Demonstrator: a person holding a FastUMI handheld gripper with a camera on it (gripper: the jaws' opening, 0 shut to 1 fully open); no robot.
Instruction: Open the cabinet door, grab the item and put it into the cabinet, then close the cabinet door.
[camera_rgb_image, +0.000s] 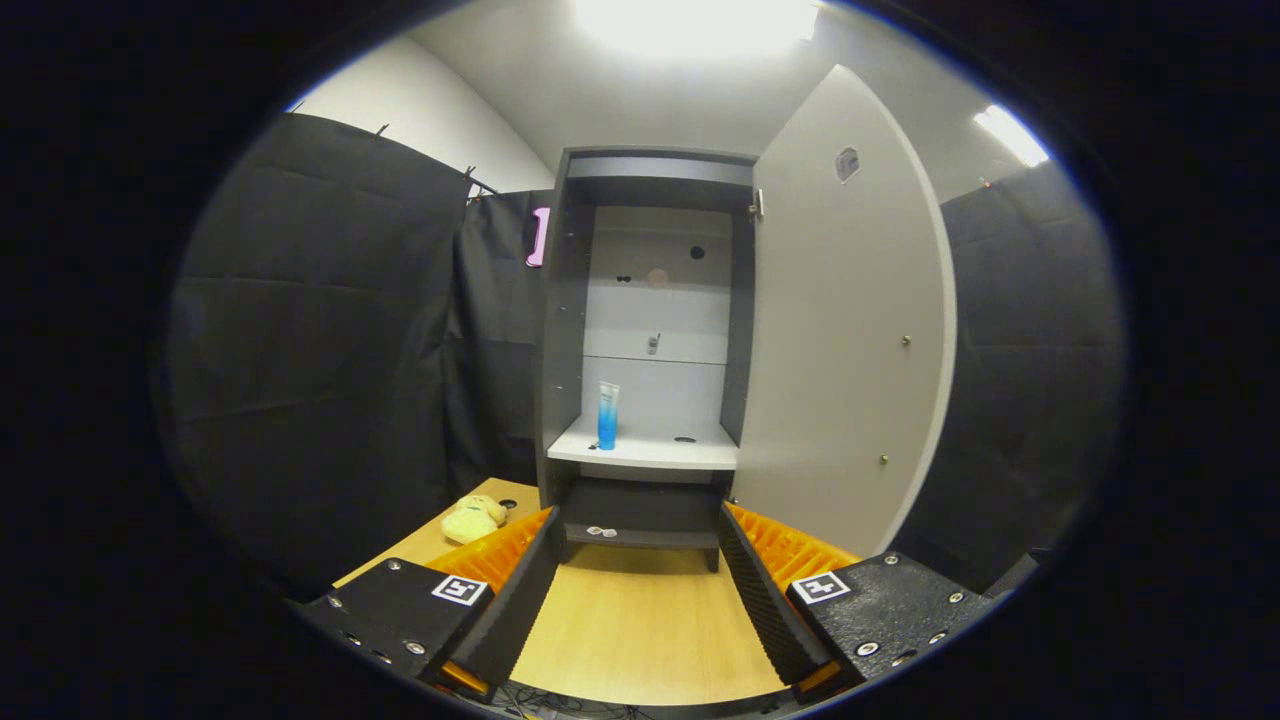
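Note:
A tall grey cabinet (560, 330) stands straight ahead on the wooden table (640, 620). Its pale door (845, 330) is swung wide open to the right. A blue tube (607, 415) stands upright on the left part of the white shelf (690, 455) inside the cabinet. My gripper (638, 540) is open, with nothing between its fingers. It hangs over the table a short way back from the cabinet's front, and the fingertips frame the cabinet's lower compartment.
A yellow plush toy (473, 519) lies on the table left of the cabinet's base, beyond my left finger. Black cloth walls stand close on both sides. The open door reaches out on the right, just past my right finger (770, 560).

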